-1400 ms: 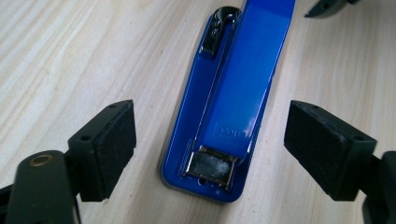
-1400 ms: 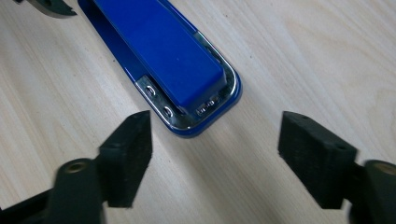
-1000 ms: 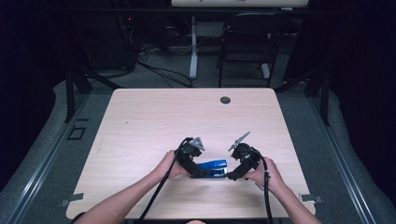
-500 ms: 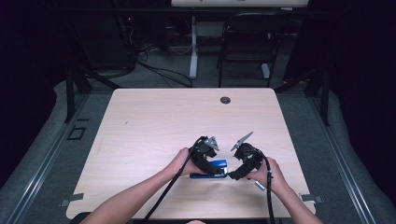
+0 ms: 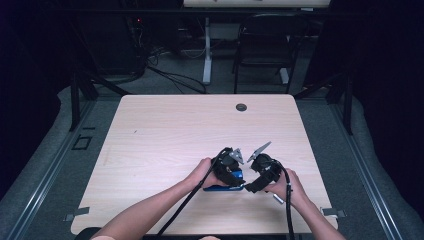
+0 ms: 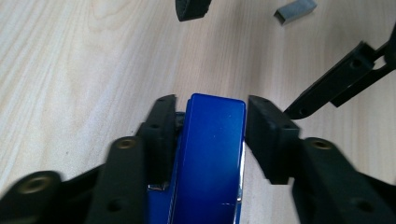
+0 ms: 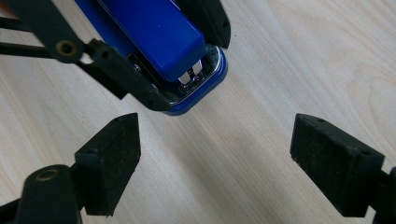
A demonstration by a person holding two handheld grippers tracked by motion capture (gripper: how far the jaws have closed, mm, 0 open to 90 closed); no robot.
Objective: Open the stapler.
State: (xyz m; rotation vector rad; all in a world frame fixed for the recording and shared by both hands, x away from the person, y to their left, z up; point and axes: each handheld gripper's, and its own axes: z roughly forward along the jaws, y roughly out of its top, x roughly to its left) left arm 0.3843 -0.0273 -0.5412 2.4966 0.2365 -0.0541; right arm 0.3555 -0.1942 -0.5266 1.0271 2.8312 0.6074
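- the left gripper [image 5: 231,172] has slid in from the left since a second ago and now sits right over the blue stapler [image 6: 211,154], which lies flat near the front edge of the table [image 5: 165,135], a bit right of centre; the stapler itself looks like it hasn't budged
- its jaws have just been closing, and the stapler is between them; in the left gripper view one pad sits up against the stapler's side while the other has a thin sliver of table showing beside it, so I'd call it straddling, not clamped yet
- the right gripper [image 7: 229,163] has barely moved; its jaws have eased in a touch but stand wide with only bare wood between them, and the stapler's metal-nosed front end [image 7: 187,70] is just ahead of it; holding nothing
- a little grey strip of staples [image 6: 295,10] lies on the wood well beyond the stapler
- my read: the left one is about to pin the stapler body so the right can work on it, maybe for loading those staples; the catch is that an off-centre squeeze could skid the stapler sideways rather than grab it
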